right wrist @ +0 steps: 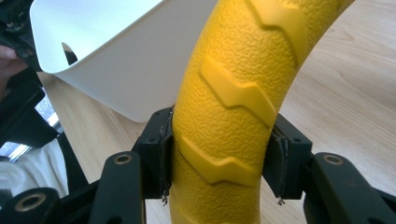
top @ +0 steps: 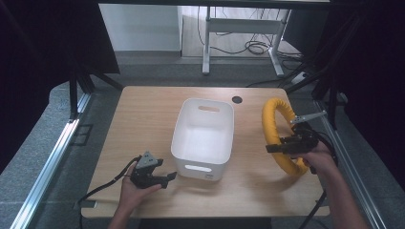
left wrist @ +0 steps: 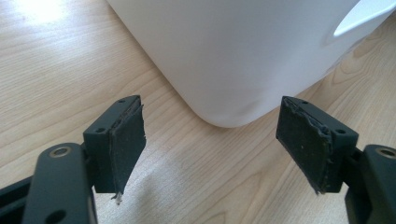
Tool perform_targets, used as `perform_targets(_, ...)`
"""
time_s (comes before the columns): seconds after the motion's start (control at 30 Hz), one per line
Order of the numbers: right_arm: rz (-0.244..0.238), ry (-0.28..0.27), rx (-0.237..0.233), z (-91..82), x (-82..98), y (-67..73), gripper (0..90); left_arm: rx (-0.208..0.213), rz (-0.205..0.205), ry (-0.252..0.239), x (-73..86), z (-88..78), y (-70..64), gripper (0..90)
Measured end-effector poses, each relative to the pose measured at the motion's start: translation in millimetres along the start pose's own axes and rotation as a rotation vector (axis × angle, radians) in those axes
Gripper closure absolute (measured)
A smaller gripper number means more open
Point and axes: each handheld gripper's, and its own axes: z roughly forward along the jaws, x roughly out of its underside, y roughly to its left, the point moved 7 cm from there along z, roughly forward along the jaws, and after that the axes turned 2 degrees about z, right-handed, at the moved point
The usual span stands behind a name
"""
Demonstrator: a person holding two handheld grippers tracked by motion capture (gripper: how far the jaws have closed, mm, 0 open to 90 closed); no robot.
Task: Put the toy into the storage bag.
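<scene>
A big yellow ring (top: 273,125) with a raised tread pattern stands tilted on edge at the right of the wooden table, and my right gripper (top: 282,147) is shut on its lower part. In the right gripper view both pads press the yellow ring (right wrist: 224,116) from either side. A white bin (top: 204,136) sits empty in the middle of the table. My left gripper (top: 171,177) rests low by the bin's front left corner, open, with nothing between its jaws. In the left gripper view its pads (left wrist: 127,140) stand wide apart before the white bin's (left wrist: 233,56) rounded corner.
The wooden table (top: 143,119) has a round black cable hole (top: 237,99) behind the bin. Black curtains and stand legs flank the table. A white desk frame with cables (top: 239,33) stands farther back on the floor.
</scene>
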Motion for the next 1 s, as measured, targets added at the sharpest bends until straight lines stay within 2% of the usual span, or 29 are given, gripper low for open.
perform_targets(0.37, 0.018, -0.058, 0.001, -11.9, -4.6, -5.3, 50.0, -0.002, -0.001, -0.001, -0.5, -0.7, 0.6, 23.9)
perform_targets(0.63, 0.039, -0.114, -0.022, -22.2, -7.6, -8.6, 50.0, 0.0, -0.001, 0.003, 0.0, 0.3, 0.3, 23.9)
perform_targets(0.67, 0.039, -0.136, -0.035, -26.6, -10.0, -8.6, 50.0, -0.001, -0.001, 0.0, -0.2, 0.0, 0.4, 23.9)
perform_targets(1.0, 0.047, -0.207, -0.072, -34.4, -16.9, -5.9, 50.1, -0.003, 0.0, 0.0, -0.2, -0.2, 0.7, 23.9)
